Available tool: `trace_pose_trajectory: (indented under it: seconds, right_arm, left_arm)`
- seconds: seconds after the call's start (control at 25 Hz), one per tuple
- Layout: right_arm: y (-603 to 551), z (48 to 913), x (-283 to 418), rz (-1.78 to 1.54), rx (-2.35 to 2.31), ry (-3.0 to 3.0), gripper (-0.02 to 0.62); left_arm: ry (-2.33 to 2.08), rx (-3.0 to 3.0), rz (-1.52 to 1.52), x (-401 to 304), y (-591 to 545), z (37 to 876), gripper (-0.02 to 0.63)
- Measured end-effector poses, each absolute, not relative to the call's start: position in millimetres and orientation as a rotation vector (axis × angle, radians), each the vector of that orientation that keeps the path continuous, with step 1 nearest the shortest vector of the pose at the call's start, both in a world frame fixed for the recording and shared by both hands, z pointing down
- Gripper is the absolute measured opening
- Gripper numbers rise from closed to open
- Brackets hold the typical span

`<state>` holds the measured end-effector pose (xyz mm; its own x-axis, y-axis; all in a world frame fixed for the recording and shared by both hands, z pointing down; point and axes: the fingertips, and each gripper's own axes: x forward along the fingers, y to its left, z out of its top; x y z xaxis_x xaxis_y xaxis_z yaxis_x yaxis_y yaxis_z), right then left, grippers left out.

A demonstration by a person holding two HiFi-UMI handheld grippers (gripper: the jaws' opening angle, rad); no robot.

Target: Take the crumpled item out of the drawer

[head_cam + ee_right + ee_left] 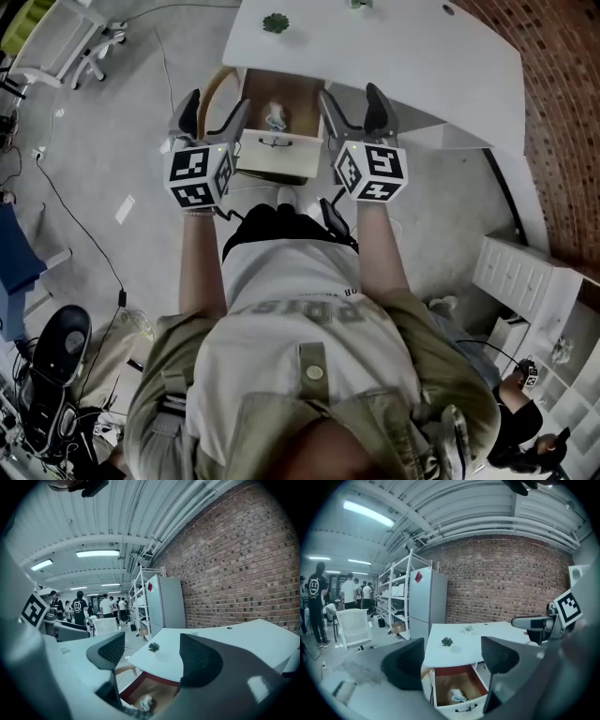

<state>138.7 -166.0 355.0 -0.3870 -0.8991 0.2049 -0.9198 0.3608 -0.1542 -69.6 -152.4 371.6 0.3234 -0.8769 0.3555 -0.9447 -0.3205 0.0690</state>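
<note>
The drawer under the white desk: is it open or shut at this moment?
Open. The drawer is pulled out from the desk, and its brown inside shows, with the crumpled item lying in it.

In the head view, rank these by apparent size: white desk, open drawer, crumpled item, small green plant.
1. white desk
2. open drawer
3. crumpled item and small green plant look about alike, so they are left unranked.

A brick wall [506, 583], white shelving [396, 597], grey cabinet [429, 602], concrete floor [122, 122], strip lights [368, 513] overhead.
</note>
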Motion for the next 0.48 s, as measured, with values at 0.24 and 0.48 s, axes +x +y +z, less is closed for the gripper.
trace_pose_trajectory:
  seconds: [0.24,0.48]
  right_arm:
    - [-190,387,126,0.427,1.608,-2.5,0.356]
    - [-205,436,107,0.495,1.508,-2.447,0.356]
  left_arm:
    - [-1.661,2.262,0.416,-81,-166,397,0.385]
    - [-1.606,2.217,0.466,-87,-178,434,0.385]
